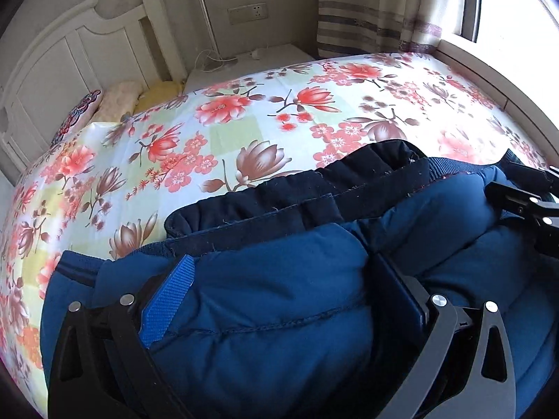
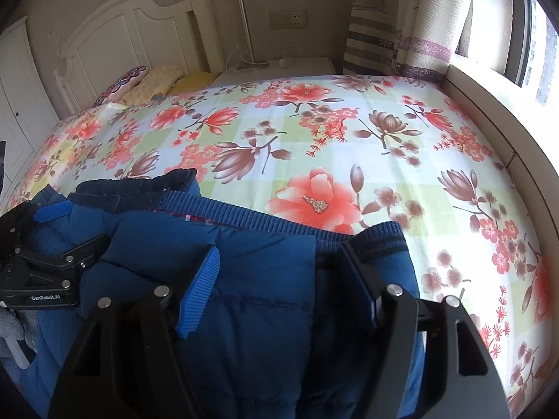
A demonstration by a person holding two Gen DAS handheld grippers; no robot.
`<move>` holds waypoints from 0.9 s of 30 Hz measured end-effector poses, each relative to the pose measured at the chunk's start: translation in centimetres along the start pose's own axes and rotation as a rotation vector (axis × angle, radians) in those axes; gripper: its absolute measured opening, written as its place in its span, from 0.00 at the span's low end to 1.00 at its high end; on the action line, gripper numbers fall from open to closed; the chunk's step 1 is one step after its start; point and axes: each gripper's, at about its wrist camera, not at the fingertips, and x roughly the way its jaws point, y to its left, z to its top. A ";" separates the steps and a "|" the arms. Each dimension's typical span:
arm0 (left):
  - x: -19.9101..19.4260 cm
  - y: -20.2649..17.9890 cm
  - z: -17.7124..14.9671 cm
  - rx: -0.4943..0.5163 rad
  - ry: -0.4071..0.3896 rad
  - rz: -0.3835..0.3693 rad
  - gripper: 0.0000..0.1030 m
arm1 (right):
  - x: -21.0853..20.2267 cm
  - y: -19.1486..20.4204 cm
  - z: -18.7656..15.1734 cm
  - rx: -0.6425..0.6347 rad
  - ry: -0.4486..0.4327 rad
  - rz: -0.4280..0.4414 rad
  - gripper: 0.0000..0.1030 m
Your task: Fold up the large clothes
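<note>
A padded blue jacket [image 1: 279, 300] with a dark collar [image 1: 314, 188] lies bunched on the near part of the bed. My left gripper [image 1: 283, 279] has a thick fold of the jacket between its fingers; the blue pad [image 1: 167, 300] presses its left side. The jacket [image 2: 258, 300] fills the bottom of the right wrist view, ribbed hem [image 2: 265, 216] on top. My right gripper [image 2: 279, 272] holds another fold between its fingers. The left gripper [image 2: 38, 272] shows at the left edge there; the right gripper [image 1: 524, 195] shows at the right edge of the left view.
The bed has a floral sheet [image 2: 314, 139] spreading far and right. Pillows [image 2: 153, 80] lie by the white headboard [image 2: 132, 31]. A nightstand [image 2: 279, 70] with a lamp pole stands behind. Curtains [image 2: 412, 17] and a window ledge [image 2: 489, 104] run along the right.
</note>
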 end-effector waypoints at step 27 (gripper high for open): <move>-0.3 15.6 -4.2 -0.349 0.010 0.006 0.96 | 0.7 16.9 -2.0 -0.448 0.078 0.065 0.83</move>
